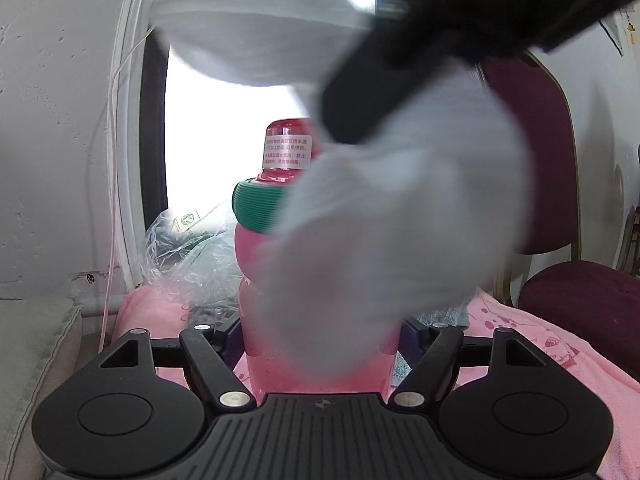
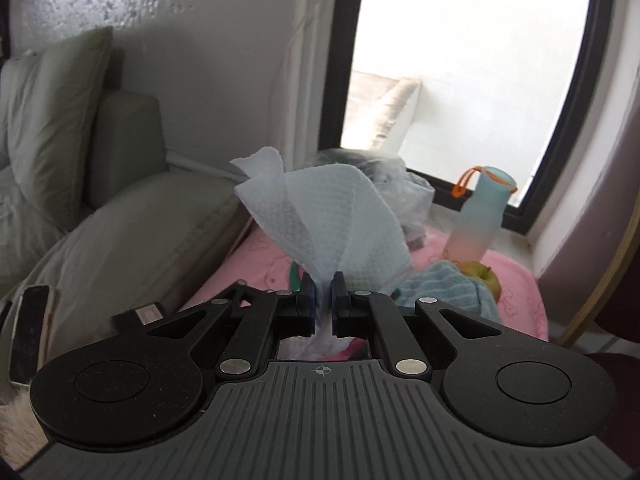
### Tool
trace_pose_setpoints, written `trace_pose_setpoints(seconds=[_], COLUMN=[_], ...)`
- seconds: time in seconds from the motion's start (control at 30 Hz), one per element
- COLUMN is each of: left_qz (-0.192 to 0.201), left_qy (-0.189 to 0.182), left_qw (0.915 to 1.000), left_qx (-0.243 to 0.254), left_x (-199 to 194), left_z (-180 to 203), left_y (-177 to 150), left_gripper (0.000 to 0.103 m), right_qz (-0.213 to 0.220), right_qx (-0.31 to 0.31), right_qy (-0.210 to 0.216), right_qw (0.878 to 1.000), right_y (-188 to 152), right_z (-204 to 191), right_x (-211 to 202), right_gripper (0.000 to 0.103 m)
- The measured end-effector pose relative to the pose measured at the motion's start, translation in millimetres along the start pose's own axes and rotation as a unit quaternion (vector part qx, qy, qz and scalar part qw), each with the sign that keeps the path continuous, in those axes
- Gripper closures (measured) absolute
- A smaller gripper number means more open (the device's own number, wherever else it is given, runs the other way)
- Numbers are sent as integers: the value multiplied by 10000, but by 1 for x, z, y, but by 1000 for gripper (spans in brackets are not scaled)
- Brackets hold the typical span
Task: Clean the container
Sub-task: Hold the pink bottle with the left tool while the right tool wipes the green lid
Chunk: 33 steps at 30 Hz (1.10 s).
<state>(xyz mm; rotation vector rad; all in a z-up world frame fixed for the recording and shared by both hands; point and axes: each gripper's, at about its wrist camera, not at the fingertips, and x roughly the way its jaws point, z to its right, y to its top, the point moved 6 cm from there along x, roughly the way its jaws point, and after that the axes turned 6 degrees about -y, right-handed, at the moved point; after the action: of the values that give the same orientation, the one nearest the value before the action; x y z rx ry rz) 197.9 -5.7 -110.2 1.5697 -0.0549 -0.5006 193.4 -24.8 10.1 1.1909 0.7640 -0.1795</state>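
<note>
Left gripper (image 1: 320, 344) clamps an upright pink bottle (image 1: 256, 248); right gripper (image 2: 323, 300), above it, pinches a white paper towel (image 2: 320, 216) brushing its side.

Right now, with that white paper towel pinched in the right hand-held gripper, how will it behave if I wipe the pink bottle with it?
The paper towel fans out loosely above the right hand-held gripper, so it is probably floppy and light. It will likely wrap the pink bottle rather than push it, and may bunch or tear.
</note>
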Motion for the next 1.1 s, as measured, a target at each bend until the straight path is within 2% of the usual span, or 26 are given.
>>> trace_pose_setpoints(seconds=[0.07,0.17,0.23,0.37,0.5,0.63,0.7,0.83,0.93,1.1], left_qz=[0,7,6,6,4,2,0,-2,8,26], left_qy=[-16,-34,-38,-52,-66,-64,-62,-74,-47,-4], left_qw=[10000,10000,10000,10000,10000,10000,10000,10000,10000,10000], left_qx=[-50,-76,26,75,45,-26,3,-63,-46,-24], left_x=[-1,0,0,2,4,3,2,3,5,6], left_z=[-4,-5,-3,-3,-5,-5,-3,-6,-5,-3], left_y=[0,0,-1,-1,-2,-1,-1,0,-1,-1], left_gripper=[31,31,31,31,31,31,31,31,31,31], right_qz=[13,81,181,346,279,89,138,219,695,721], right_qx=[-38,237,408,741,966,979,843,1005,901,721], right_qy=[76,222,145,-351,-741,-677,-619,-38,171,348], right_qw=[10000,9994,9989,9960,9922,9929,9944,9947,9934,9942], right_y=[7,19,26,31,21,1,-8,-19,-14,-1], right_z=[-7,-10,-6,14,38,46,43,39,37,18], right_x=[11,24,34,48,46,31,21,-2,-15,4], right_gripper=[96,97,97,97,96,96,96,96,96,96])
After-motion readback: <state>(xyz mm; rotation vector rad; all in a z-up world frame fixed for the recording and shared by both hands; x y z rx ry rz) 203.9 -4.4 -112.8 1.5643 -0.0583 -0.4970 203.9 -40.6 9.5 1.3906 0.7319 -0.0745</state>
